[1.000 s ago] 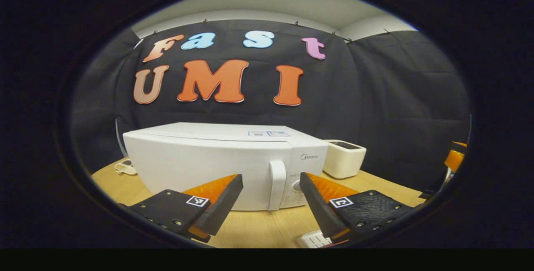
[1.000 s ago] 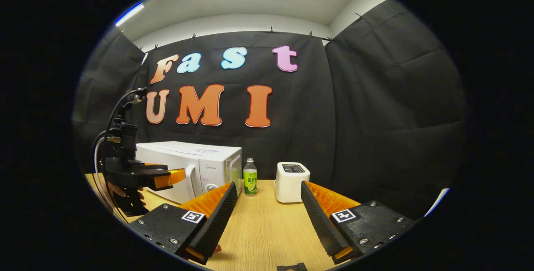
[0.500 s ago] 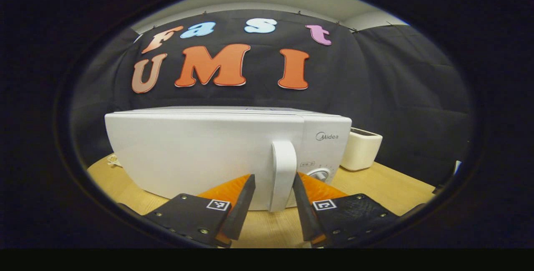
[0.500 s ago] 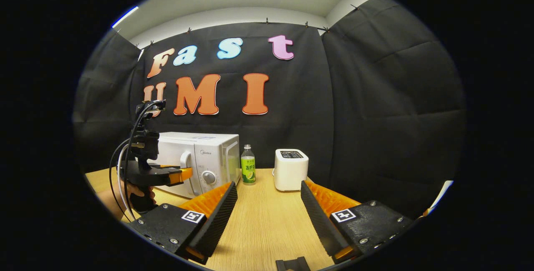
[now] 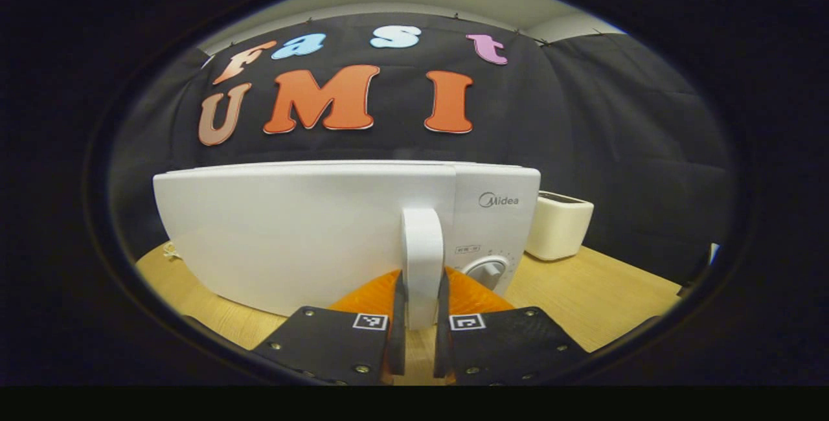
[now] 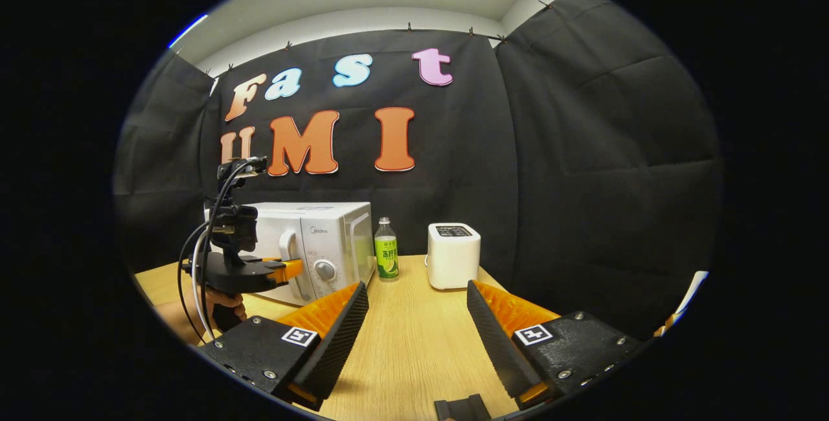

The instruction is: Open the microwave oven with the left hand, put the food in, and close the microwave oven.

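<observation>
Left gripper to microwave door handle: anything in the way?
Nothing visible. The left gripper already has the microwave door handle between its fingers, closed on it from both sides. The door itself looks shut. The bottle and toaster stand off to the side, away from the handle.

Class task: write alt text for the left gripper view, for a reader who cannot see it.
The left claw is shut on the upright white handle of a closed white microwave oven on a light wooden table. A small white toaster stands to the oven's right, before a black cloth wall.
</observation>
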A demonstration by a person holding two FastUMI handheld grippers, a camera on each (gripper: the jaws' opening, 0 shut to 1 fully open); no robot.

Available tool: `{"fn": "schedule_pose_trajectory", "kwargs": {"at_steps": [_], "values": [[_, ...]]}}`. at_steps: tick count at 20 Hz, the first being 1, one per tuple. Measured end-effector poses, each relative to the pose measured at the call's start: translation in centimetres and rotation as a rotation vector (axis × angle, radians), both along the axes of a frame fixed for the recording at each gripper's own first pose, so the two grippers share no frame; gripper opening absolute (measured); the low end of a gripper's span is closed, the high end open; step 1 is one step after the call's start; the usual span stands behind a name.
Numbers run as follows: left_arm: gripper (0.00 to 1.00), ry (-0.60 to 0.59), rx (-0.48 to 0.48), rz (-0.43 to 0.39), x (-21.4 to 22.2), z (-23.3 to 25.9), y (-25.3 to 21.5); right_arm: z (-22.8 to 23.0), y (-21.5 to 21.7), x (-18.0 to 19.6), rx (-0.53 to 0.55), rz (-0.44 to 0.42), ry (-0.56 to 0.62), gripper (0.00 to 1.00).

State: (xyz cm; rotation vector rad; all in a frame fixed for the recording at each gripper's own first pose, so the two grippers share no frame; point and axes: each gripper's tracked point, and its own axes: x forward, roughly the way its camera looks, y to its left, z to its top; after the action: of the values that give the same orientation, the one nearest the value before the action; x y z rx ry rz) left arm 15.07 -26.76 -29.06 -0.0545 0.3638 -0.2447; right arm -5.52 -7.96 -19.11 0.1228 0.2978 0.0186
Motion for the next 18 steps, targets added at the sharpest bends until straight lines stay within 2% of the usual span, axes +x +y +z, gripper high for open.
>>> {"fn": "schedule_pose_trajectory", "kwargs": {"at_steps": [2, 3, 4, 5, 7, 9, 10, 13, 15, 16, 18], "values": [[0.2, -0.004, 0.01, 0.0, -0.1, 0.0, 0.0, -0.1, 0.1, -0.2, -0.007, 0.001, 0.002, 0.95], [0.16, -0.007, 0.011, 0.001, -0.2, 0.0, 0.0, -0.3, 0.0, -0.3, -0.014, 0.001, 0.004, 0.95], [0.19, -0.009, -0.002, 0.004, -0.5, 0.1, 0.0, -0.3, 0.0, -0.4, -0.019, 0.002, 0.005, 0.95], [0.14, -0.024, -0.007, 0.007, -1.0, 0.6, 0.2, -0.4, -0.1, -0.5, -0.021, 0.0, 0.006, 0.95], [0.13, -0.04, -0.003, -0.002, -2.1, 0.7, 0.3, -0.5, 0.0, -0.5, -0.015, 0.0, 0.012, 0.95], [0.17, -0.036, -0.016, -0.009, -3.3, 0.9, 0.6, -0.6, 0.2, -0.5, -0.004, 0.002, 0.016, 0.95], [0.1, -0.039, -0.015, -0.019, -4.0, 1.0, 0.7, -0.6, 0.2, -0.5, -0.004, 0.0, 0.018, 0.95], [0.18, -0.042, -0.016, -0.045, -6.5, 1.6, 1.6, -1.2, 0.8, -0.8, -0.004, 0.005, 0.033, 0.95], [0.17, -0.039, -0.025, -0.057, -8.0, 1.9, 2.3, -1.5, 1.3, -1.1, 0.004, 0.006, 0.046, 0.95], [0.1, -0.041, -0.028, -0.064, -8.8, 2.1, 2.8, -1.6, 1.7, -1.3, 0.009, 0.01, 0.052, 0.95], [0.13, -0.046, -0.029, -0.072, -10.7, 2.6, 3.9, -1.9, 2.6, -1.7, 0.017, 0.021, 0.066, 0.95]]}}
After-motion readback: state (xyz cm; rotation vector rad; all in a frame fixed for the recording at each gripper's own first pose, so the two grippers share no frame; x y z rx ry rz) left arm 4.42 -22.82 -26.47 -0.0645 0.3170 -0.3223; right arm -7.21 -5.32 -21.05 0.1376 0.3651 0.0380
